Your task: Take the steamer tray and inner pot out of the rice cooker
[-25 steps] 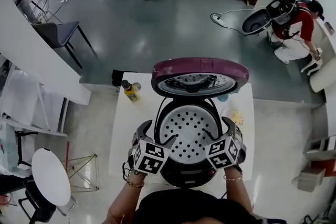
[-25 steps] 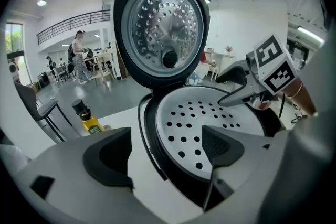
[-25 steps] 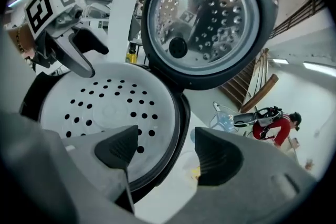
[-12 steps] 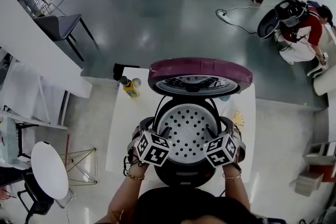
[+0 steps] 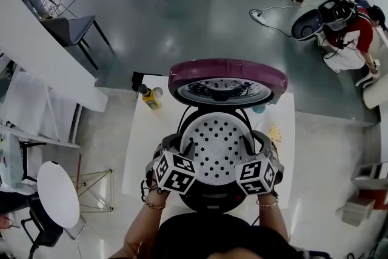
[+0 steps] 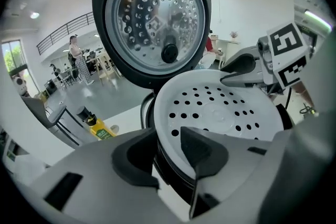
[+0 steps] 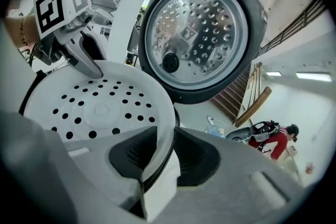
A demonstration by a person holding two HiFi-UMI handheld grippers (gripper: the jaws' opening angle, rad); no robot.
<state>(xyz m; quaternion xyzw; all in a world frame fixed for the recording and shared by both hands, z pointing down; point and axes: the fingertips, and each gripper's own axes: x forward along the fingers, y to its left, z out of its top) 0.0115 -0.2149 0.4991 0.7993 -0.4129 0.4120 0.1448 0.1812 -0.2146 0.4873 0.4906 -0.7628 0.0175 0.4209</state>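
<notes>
The black rice cooker [image 5: 212, 202] stands on the white table [image 5: 145, 154] with its maroon lid [image 5: 227, 73] raised. The white perforated steamer tray [image 5: 217, 144] sits at the cooker's mouth, slightly raised. My left gripper [image 5: 177, 147] has just been closing and pinches the tray's left rim [image 6: 173, 131]; a dark rim shows just beneath it. My right gripper [image 5: 254, 144] has also just been closing and clamps the right rim [image 7: 163, 136]. Each gripper sees the other across the tray: the right gripper [image 6: 236, 68] and the left gripper [image 7: 86, 63]. The inner pot is mostly hidden under the tray.
A small yellow bottle [image 5: 150, 100] stands at the table's far left corner, also in the left gripper view [image 6: 97, 127]. The raised lid [image 6: 152, 13] hangs over the back of the tray. A person [image 5: 342, 33] crouches on the floor far right. A round white table [image 5: 57, 194] stands lower left.
Both grippers' jaws have closed onto the tray's opposite rims. The tray now looks slightly higher and larger at the cooker's mouth than a second ago.
</notes>
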